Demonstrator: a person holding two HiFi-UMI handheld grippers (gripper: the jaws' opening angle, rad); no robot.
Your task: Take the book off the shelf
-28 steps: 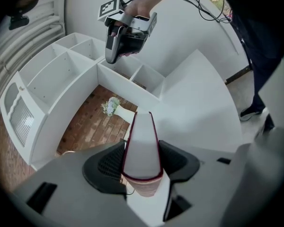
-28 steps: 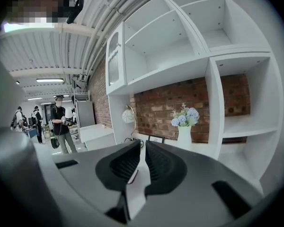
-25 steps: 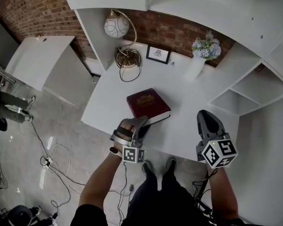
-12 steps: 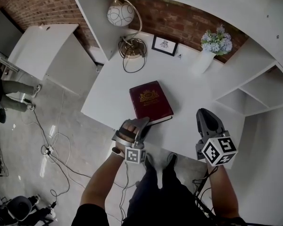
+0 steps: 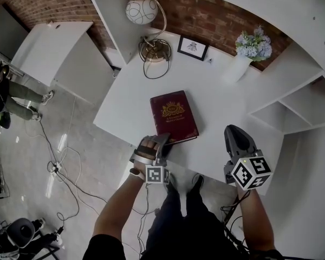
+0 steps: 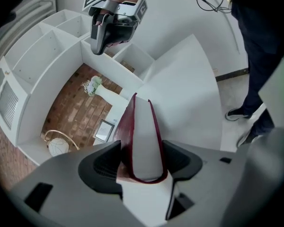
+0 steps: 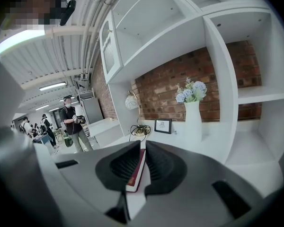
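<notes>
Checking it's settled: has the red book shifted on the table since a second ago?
No: the book sits as before, same gap and angle to the picture frame.

The person's left forearm (image 5: 116, 205) reaches forward and slightly inward, bare to the elbow, with a dark band on the wrist (image 5: 134, 172). The left hand (image 5: 147, 147) wraps the handle of the left gripper (image 5: 163, 140), whose marker cube (image 5: 157, 174) sits at the rear, facing up. Its jaws are opening, spread wide to either side of the near edge of the book (image 5: 173, 116), which stands between them. The right forearm (image 5: 255, 220) runs straight ahead, well apart from the left. The right gripper (image 5: 233, 130) points forward, level and lifted, its cube (image 5: 251, 173) tilted upward. Its jaws stand almost together, leaving only a narrow slit, and they hold nothing.
</notes>
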